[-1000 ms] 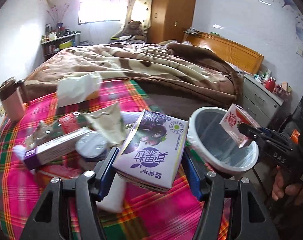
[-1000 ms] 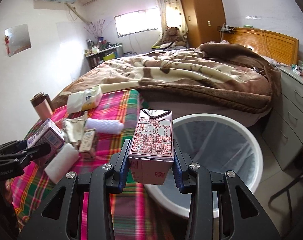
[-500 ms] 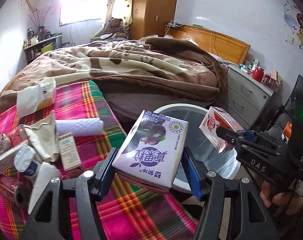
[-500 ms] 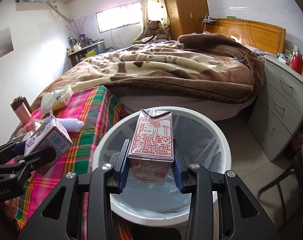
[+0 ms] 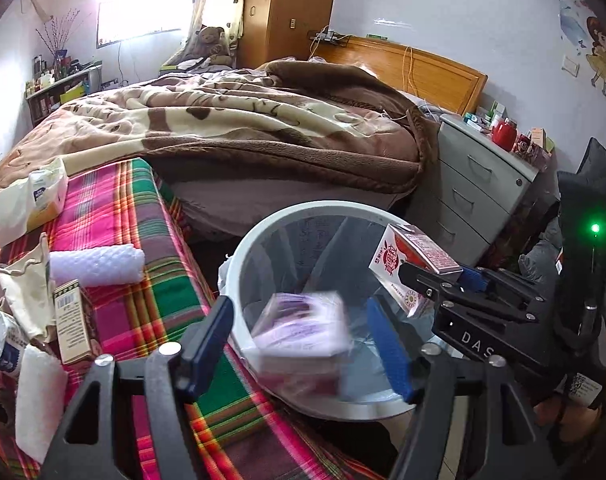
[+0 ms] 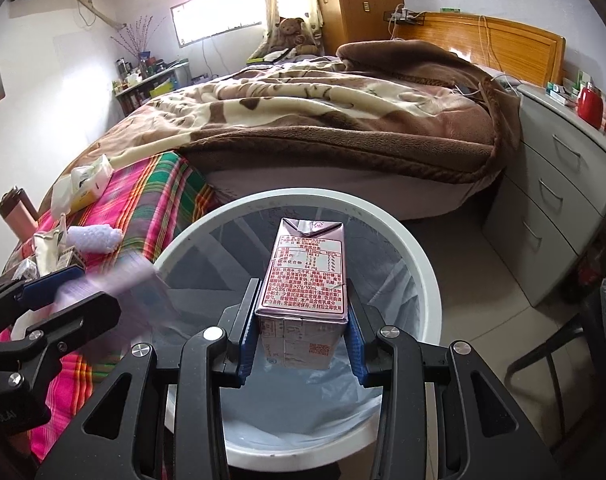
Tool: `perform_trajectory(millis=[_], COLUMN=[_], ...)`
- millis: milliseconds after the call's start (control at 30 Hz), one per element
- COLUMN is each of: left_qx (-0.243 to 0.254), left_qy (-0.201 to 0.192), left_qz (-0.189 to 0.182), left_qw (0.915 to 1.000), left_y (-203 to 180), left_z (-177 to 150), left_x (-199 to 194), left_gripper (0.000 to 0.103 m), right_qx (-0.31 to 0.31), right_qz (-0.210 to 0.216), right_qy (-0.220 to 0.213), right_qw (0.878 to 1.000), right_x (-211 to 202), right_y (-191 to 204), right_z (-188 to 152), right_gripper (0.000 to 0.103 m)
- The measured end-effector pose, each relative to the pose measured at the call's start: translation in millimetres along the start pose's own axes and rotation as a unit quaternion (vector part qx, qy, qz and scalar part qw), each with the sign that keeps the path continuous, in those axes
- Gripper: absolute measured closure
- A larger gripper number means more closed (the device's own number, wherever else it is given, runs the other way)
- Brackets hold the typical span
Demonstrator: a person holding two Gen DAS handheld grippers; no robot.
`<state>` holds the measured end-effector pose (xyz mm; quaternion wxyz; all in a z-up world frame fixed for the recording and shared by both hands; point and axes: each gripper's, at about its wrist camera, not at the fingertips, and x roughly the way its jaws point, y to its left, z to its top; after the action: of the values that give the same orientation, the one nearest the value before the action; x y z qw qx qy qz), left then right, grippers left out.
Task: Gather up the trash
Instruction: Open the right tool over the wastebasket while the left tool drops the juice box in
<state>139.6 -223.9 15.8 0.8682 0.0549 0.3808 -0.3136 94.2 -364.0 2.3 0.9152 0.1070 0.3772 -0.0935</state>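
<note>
Your left gripper [image 5: 299, 344] is hanging over the round white waste bin lined with a clear plastic bag [image 5: 239, 264], and its jaws have just been opening. The purple-and-white drink carton [image 5: 303, 332] is sitting between the blue pads [image 5: 387, 348] but clear of both; it is smeared with blur, so it is probably dropping into the bin.

Your right gripper [image 6: 301, 330] is clamping the pinkish-silver drink carton printed with red text [image 6: 307, 276] by its two sides, holding it upright directly above the bin's open mouth. In the left view that carton is tilting just beside the far rim.

On the pink, green and red plaid cloth [image 5: 143, 280] beside the bin, a white roll of bubble wrap [image 5: 97, 266] and a narrow brown box [image 5: 73, 322] are lying near each other.
</note>
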Motion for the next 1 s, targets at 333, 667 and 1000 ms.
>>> perform_trajectory(millis=[333,667,1000], left_qx=[-0.011,-0.036,-0.099], left_qy=[-0.008,-0.031,-0.056], left_qz=[0.004,0.026,0.091], left_qw=[0.9999,0.9985,0.9892], left_y=[8.4,40.8,107.2], left_z=[-3.1,-14.9,-38.8], left_x=[-13.8,-45.7,-84.5], left_gripper=[0.022,0.021,0.019], right_qx=[0.017,0.001,-0.027], right_qz=[0.002,0.039,0.086], right_qy=[-0.013,-0.038,-0.053], right_qw=[1.000,0.999,0.995], right_x=[-9.8,-24.7,-24.1], right_y=[0.5,31.5,76.2], right_z=[0.9,1.7,-3.6], right_gripper=[0.047,0.047,0.038])
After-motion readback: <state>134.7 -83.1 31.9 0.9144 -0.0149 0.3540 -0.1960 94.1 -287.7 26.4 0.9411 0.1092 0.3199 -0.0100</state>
